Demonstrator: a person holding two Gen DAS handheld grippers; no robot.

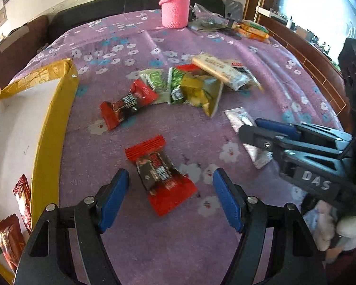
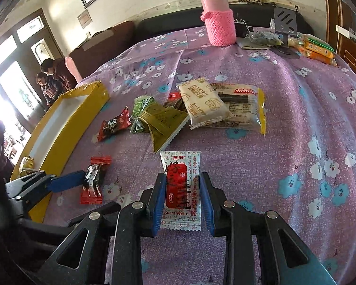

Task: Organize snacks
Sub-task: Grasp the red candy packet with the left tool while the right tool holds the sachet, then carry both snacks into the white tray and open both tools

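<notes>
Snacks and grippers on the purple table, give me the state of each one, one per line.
Left hand-held gripper: open, straddling the red candy packet, not touching.
Right hand-held gripper: open, pads either side of the white sachet; contact unclear.
Red candy packet: flat on the cloth.
White sachet: flat, sealed.
Snack pile: heaped, unsorted.
Yellow box: open, a few snacks inside.
Pink bottle: upright, capped.

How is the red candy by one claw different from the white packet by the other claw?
The red candy is red with a dark middle; the white packet is white with a red stripe and writing. The left gripper stands wide around the candy, while the right gripper sits close against the packet's sides. Both lie flat on the purple tablecloth.
</notes>
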